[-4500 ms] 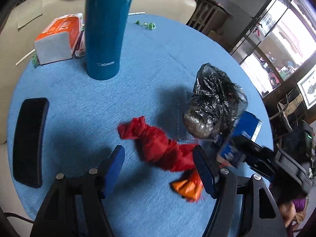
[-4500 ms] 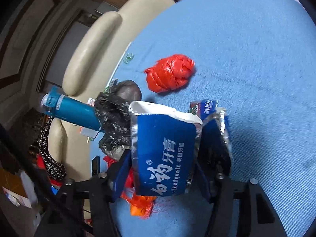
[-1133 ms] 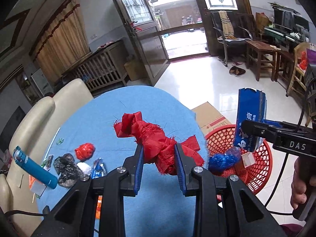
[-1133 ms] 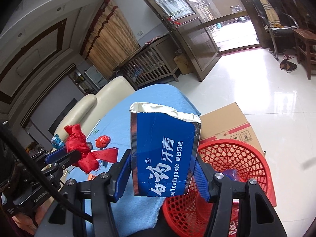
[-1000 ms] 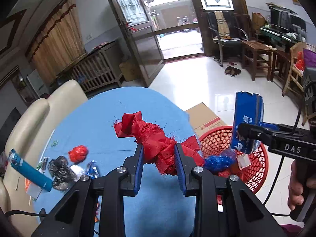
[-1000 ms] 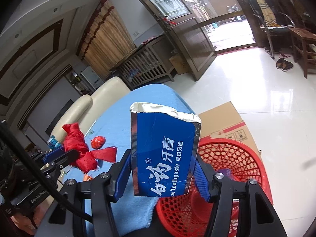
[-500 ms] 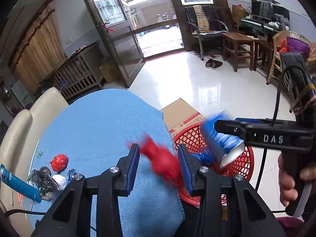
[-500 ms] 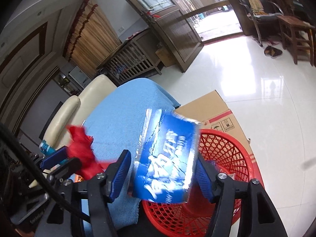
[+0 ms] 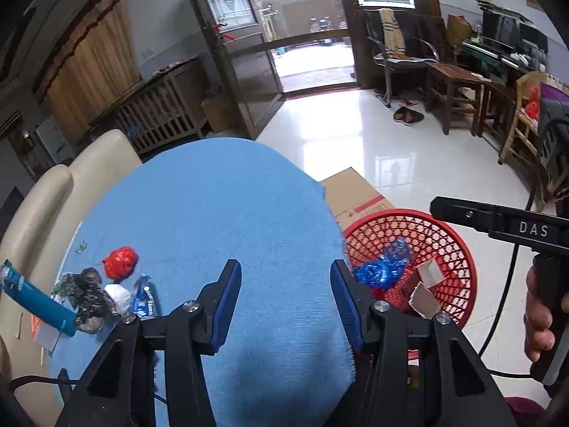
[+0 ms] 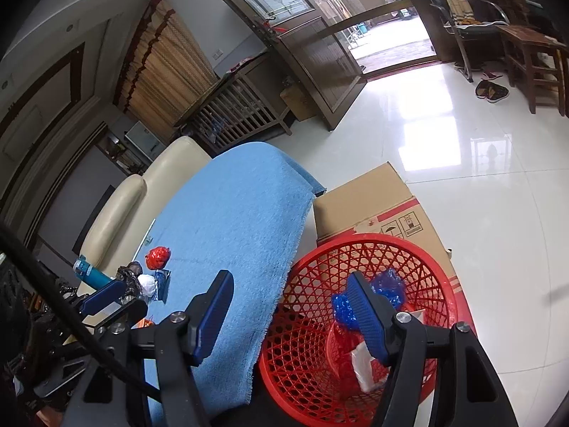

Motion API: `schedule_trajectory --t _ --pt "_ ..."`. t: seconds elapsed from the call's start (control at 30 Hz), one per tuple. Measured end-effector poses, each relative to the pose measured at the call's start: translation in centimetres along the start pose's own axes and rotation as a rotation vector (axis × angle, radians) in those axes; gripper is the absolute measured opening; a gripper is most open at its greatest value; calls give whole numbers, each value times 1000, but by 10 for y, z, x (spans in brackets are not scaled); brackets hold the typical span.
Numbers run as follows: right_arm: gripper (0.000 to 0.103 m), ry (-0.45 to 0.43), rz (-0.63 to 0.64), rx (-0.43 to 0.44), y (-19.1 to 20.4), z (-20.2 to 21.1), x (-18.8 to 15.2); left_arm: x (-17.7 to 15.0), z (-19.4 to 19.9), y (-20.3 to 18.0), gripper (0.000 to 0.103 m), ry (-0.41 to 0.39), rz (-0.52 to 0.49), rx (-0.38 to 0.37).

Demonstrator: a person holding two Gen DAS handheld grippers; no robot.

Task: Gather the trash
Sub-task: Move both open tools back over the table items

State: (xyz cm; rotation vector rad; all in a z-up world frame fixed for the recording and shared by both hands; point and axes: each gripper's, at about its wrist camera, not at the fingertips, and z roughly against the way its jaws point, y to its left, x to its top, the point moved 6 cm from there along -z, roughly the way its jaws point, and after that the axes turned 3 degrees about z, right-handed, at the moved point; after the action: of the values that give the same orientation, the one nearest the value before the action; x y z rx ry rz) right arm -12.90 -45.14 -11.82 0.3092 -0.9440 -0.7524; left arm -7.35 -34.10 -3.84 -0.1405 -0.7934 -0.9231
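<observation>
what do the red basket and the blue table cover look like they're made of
The red basket looks like moulded plastic: glossy, with an open lattice wall. The blue table cover looks like woven cloth, maybe terry: matte, finely ribbed, with a frayed edge.

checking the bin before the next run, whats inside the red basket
In the red basket: crumpled blue plastic, a small open carton, white scrap. Its bottom is hidden under them and behind the right fingers.

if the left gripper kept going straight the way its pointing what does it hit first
Most likely the blue tablecloth: the left gripper, jaws opening with nothing between them, aims down at bare cloth. The red basket sits off to its right, outside that line. Depth is hard to judge through the fisheye.
</observation>
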Motion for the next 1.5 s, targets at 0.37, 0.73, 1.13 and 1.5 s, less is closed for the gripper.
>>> schedule_trajectory --t 0.37,0.73,1.13,1.5 --pt "70 11 25 6 13 -4 -3 -4 19 37 60 -43 36 113" --pt "70 33 66 10 30 -11 -7 -15 22 72 60 -36 98 178" --pt "70 57 94 7 43 -18 -13 -35 17 104 60 9 172 217" --pt "70 77 115 5 53 -23 -17 -50 13 122 61 38 215 239"
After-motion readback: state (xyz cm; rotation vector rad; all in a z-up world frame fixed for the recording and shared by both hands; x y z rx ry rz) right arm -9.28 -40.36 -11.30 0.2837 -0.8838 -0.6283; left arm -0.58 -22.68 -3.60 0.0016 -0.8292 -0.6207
